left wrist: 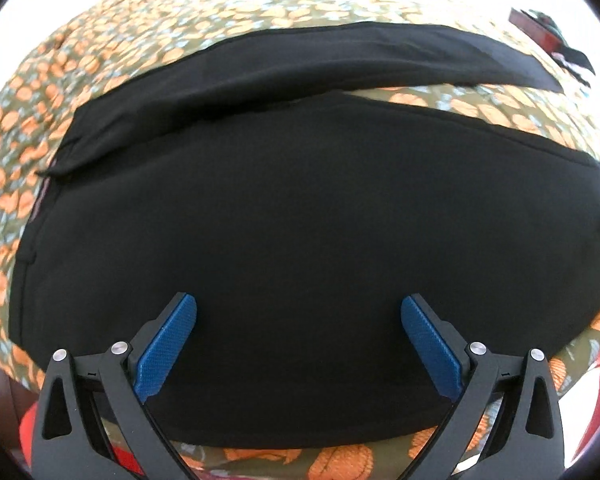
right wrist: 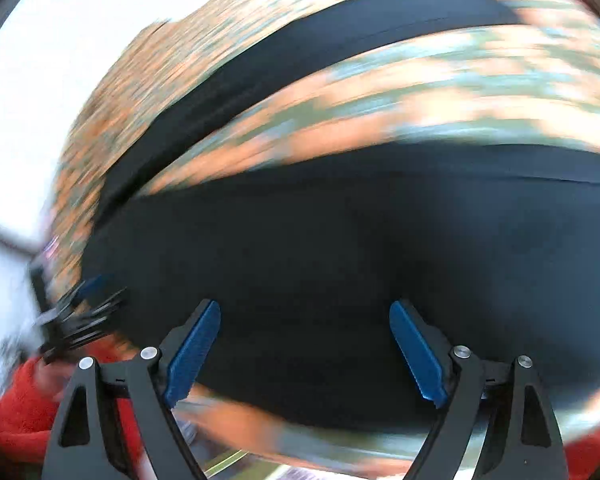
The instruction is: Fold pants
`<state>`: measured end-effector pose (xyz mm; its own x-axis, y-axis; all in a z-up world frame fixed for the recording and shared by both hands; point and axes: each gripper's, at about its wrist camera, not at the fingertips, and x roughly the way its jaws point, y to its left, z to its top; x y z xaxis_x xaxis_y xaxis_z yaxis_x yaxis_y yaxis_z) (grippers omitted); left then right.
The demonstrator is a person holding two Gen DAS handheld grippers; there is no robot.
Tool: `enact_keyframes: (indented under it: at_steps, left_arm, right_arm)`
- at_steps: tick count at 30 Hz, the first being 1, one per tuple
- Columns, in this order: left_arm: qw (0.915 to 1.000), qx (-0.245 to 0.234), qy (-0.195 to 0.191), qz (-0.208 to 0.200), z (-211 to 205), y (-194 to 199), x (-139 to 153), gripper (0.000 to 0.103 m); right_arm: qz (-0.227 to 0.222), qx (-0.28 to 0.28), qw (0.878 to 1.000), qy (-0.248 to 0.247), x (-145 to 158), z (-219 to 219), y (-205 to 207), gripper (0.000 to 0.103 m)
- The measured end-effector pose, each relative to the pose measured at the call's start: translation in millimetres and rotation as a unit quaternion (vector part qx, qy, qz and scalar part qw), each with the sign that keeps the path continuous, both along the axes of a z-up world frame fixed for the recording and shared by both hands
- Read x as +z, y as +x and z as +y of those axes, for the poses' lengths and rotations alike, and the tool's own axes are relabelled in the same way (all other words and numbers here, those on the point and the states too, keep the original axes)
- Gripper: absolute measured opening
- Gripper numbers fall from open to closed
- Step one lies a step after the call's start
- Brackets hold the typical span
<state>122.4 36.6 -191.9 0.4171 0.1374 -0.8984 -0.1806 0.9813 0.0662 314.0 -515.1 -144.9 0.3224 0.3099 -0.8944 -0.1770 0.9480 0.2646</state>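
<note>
**Both claws spread above black pants on a patterned cover**

The left gripper (left wrist: 299, 338) hangs with its blue pads (left wrist: 168, 344) spread wide, nothing between them, pointing down at the broad upper part of the black pants (left wrist: 300, 220). The right gripper (right wrist: 305, 350) is likewise spread and pinches nothing; dark cloth lies below its pads (right wrist: 418, 354) too.

The pants lie flat on a cover printed with orange pumpkins on olive green (left wrist: 112, 52). In the left wrist view one leg (left wrist: 340, 60) runs as a long dark band towards the far right corner of the cover, parted from the near leg by a wedge of pattern. The near hem of the pants lies close to the cover's near edge.

The right wrist view is badly smeared, so the dark, blue-tipped shape at its left edge (right wrist: 80, 312) is probably the other gripper, beside a red sleeve (right wrist: 16, 412).
</note>
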Motion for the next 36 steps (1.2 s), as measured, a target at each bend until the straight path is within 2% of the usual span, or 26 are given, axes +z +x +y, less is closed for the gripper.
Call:
enact_keyframes:
  at_steps: [1,2,3,5,6,8,10,11,13,14,18,23,36]
  left_arm:
    - [1.0,0.004,-0.004,0.0,1,0,-3,0.103]
    - [0.9999,0.009,-0.009,0.001,2,1,-6,0.103]
    - [0.9999,0.012,-0.012,0.001,3,0,-9,0.103]
    - [0.9998,0.014,-0.01,0.001,5,2,-11,0.103]
    - [0.9999,0.014,-0.008,0.002,5,0,-11,0.103]
    - [0.9998,0.017,-0.008,0.002,5,-2,-13,0.103]
    - [0.9997,0.021,-0.011,0.003,4,-5,-14,0.103]
    - [0.9997,0.022,-0.012,0.002,3,-6,-15,0.103]
    - [0.9997,0.024,-0.011,0.001,1,-9,-14,0.103]
    - [0.9996,0.025,-0.011,0.001,0,-11,-14,0.103]
    - [0.9995,0.03,-0.012,-0.003,-2,-15,-14,0.103]
    - [0.9994,0.034,-0.011,-0.004,-3,-18,-14,0.103]
    - [0.9993,0.035,-0.014,-0.007,2,-20,-14,0.103]
  right_arm:
    - [-0.011,-0.044,0.997,-0.066,-3,-36,3,0.087]
    - [-0.015,-0.087,0.986,-0.138,-7,-69,7,0.089]
    - [-0.014,-0.122,0.98,-0.159,-10,-97,8,0.092]
    - [-0.004,-0.178,0.98,-0.091,-10,-134,6,0.093]
    - [-0.02,-0.18,0.978,-0.105,-5,-137,5,0.093]
    - [-0.054,-0.163,0.973,-0.157,1,-128,3,0.093]
    - [-0.079,-0.141,0.967,-0.198,1,-89,1,0.093]
    - [-0.088,-0.129,0.964,-0.213,0,-51,4,0.093]
    - [-0.106,-0.109,0.96,-0.234,-1,-18,6,0.093]
    - [-0.113,-0.102,0.959,-0.239,0,-15,8,0.093]
    - [-0.118,-0.096,0.958,-0.244,-5,-7,26,0.093]
    - [-0.125,-0.097,0.957,-0.245,1,6,-3,0.093]
    - [-0.149,-0.086,0.952,-0.253,12,19,-13,0.093]
